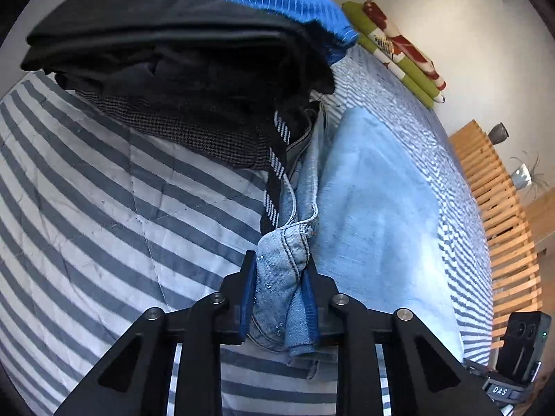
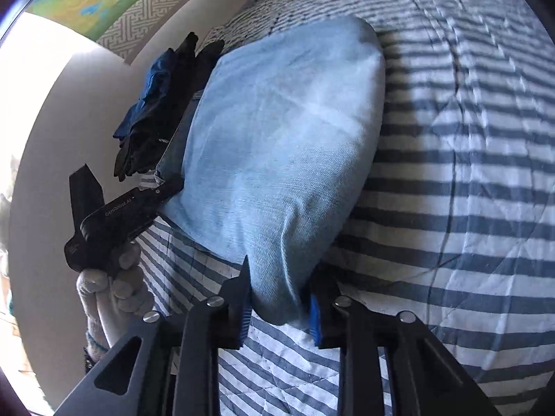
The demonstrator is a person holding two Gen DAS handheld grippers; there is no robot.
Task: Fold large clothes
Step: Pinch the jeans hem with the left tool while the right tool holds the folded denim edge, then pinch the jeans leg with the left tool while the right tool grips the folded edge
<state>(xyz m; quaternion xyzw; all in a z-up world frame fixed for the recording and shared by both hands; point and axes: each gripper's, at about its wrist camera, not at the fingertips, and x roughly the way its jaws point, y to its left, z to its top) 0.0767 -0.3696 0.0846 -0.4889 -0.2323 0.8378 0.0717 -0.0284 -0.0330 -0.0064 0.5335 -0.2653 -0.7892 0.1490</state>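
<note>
Both grippers pinch the jeans: my left gripper on a bunched seam, my right gripper on a folded edge. That thick bunch could slip if I lift unevenly, undoing the fold.

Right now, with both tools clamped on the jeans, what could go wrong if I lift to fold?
1. The left tool pinches a bunched, thick seam of the jeans; it may slip out.
2. The dark clothes pile touches the jeans' far end and could get dragged or toppled.
3. The right tool holds only an edge fold, so the denim may sag unevenly.
</note>
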